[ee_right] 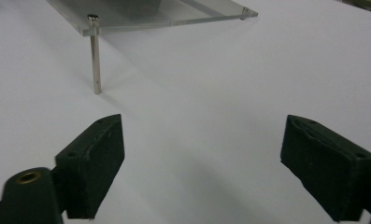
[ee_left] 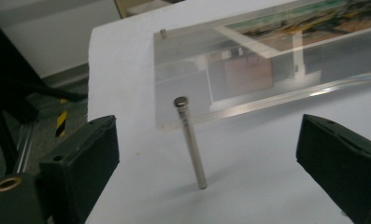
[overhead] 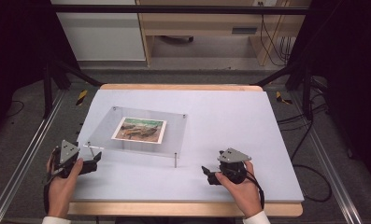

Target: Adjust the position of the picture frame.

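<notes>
Acrylic plate (overhead: 141,133) stands on metal legs just beyond the released left gripper (overhead: 93,164).

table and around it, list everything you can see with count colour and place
table: 1, pale blue-grey top with wood edge, centre of the high view
clear plate: 1, see-through, left of table middle, raised on legs
legs: 4, silver metal, one at each plate corner
picture: 1, brown and green with white border, under the plate's middle
cabinet: 1, light wood, on the floor beyond the table
cables: several, black, floor right of the table
left gripper: 1, black with grey plate, near the plate's near left leg, jaws open
right gripper: 1, black with grey plate, near edge right of middle, jaws open
hands: 2, one on each gripper
</notes>
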`<move>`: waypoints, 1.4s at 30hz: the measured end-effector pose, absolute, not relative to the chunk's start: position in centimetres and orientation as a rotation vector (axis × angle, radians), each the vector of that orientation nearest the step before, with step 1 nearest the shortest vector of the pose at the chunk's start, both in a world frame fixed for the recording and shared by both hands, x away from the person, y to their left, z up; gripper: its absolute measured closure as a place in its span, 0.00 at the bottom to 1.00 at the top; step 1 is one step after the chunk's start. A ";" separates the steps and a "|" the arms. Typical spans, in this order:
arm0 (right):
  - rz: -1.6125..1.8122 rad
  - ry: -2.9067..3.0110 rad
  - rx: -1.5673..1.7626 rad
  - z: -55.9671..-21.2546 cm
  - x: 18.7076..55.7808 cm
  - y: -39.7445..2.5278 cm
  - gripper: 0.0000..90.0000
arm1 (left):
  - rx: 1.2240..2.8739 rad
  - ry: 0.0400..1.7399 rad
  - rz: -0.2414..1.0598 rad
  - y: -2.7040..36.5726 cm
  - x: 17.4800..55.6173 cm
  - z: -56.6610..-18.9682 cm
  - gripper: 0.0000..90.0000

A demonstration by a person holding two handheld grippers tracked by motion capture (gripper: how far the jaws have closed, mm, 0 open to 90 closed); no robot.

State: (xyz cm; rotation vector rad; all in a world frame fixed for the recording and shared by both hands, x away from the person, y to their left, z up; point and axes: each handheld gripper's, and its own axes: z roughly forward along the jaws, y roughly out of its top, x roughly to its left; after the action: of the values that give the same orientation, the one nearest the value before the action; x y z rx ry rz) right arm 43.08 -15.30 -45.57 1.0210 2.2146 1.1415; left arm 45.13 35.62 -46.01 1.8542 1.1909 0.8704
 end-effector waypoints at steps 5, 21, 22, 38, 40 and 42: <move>1.150 2.205 1.011 -46.3 43.0 -14.6 0.19 | 1.817 1.225 0.847 36.2 44.8 -45.8 0.08; 1.310 2.346 0.899 -47.1 42.3 -8.5 0.26 | 1.730 1.170 0.805 36.6 44.9 -45.6 0.04; 1.310 2.346 0.899 -47.1 42.3 -8.5 0.26 | 1.726 1.165 0.787 36.7 44.8 -45.6 0.04; 1.289 2.323 0.957 -48.2 45.6 -4.2 0.48 | 1.757 1.158 0.625 37.2 45.4 -45.8 0.11; 1.287 2.309 0.976 -48.2 45.9 -4.0 0.57 | 1.756 1.160 0.624 37.1 45.4 -45.7 0.11; 1.299 2.298 0.997 -48.3 46.1 -3.9 0.68 | 1.751 1.155 0.623 37.0 45.4 -45.7 0.11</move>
State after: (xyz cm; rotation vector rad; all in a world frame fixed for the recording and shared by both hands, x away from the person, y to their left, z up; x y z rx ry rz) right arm 46.10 -3.91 -48.31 0.9975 2.2975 1.2994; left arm 45.36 37.01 -45.70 1.7510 1.1548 0.6229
